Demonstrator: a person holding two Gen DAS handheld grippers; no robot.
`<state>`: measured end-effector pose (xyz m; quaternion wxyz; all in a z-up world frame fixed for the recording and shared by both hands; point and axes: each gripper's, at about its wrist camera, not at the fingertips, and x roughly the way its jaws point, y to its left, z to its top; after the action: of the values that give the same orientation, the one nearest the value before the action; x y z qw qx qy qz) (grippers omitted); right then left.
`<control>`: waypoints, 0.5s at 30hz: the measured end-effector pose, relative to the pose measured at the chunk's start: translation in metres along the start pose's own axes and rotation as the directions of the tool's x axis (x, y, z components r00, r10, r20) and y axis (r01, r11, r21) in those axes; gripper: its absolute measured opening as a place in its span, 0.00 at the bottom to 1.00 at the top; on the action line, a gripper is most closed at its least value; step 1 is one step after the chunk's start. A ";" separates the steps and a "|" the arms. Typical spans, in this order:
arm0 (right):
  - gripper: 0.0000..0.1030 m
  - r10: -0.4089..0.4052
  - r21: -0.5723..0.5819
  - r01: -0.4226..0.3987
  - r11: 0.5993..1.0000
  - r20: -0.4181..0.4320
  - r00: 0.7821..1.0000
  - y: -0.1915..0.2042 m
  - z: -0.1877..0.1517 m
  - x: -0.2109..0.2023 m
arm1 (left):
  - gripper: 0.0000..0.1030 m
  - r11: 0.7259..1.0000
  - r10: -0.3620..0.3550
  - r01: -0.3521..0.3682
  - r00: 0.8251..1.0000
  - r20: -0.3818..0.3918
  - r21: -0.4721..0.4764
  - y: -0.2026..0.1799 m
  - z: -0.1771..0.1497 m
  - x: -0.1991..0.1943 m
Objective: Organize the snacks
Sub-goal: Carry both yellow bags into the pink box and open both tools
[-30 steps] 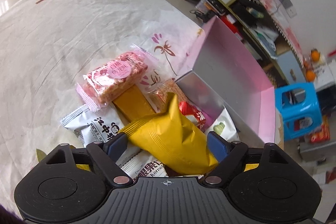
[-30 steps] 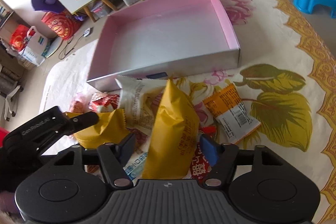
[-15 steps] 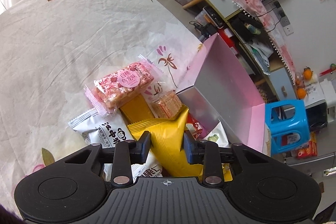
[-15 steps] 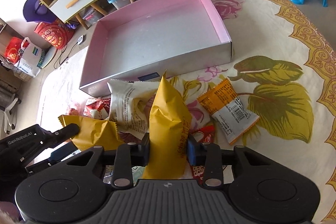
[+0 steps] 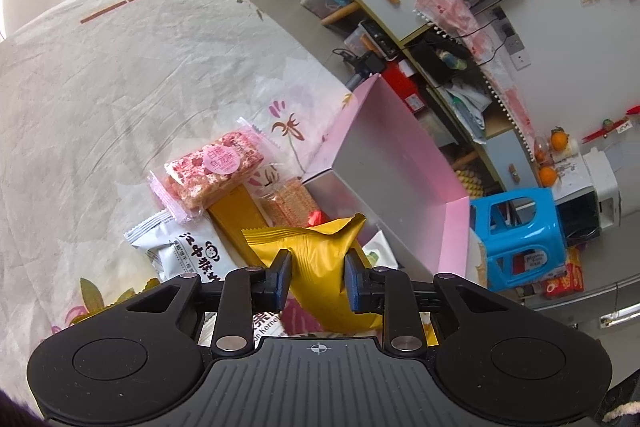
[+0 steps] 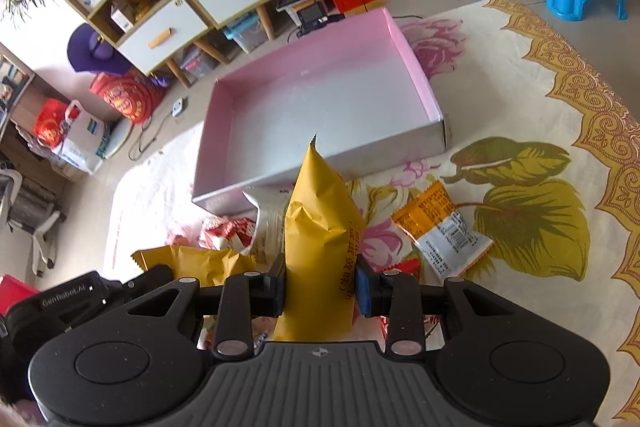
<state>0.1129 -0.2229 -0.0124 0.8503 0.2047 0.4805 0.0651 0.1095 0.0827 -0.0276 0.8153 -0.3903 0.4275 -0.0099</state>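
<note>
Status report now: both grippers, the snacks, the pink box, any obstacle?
Left gripper shut on yellow packet. Right gripper shut on second yellow packet. Pink box empty, open. Loose snacks before it; path looks free.

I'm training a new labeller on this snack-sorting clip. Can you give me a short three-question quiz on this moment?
1. True or false: the pink box already holds snacks.
2. What is the right gripper shut on?
A. orange packet
B. yellow packet
C. nothing
3. Fill in: the left gripper grips a ___ packet.

Key: 1 false. 2 B, a yellow packet. 3 yellow.
</note>
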 end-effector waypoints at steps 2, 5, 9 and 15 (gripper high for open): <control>0.23 0.008 0.005 -0.008 1.000 0.014 1.000 0.000 0.003 -0.004 | 0.24 1.000 -0.014 0.014 1.000 0.008 0.001 -0.002 0.000 -0.004; 0.23 0.022 0.016 -0.023 1.000 0.035 0.999 -0.001 0.008 -0.009 | 0.24 0.999 -0.042 0.042 0.999 0.018 0.000 -0.007 0.002 -0.011; 0.23 0.040 0.026 -0.042 0.999 0.067 0.997 -0.002 0.017 -0.013 | 0.24 0.998 -0.067 0.065 0.996 0.056 0.024 -0.019 0.010 -0.020; 0.23 0.078 0.037 -0.083 0.996 0.116 0.990 -0.008 0.034 -0.008 | 0.24 0.997 -0.062 0.057 0.992 0.108 0.049 -0.041 0.034 -0.015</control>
<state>0.1372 -0.2421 0.0062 0.8687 0.2449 0.4236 0.0776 0.1367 0.0807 0.0208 0.8456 -0.3839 0.3702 -0.0228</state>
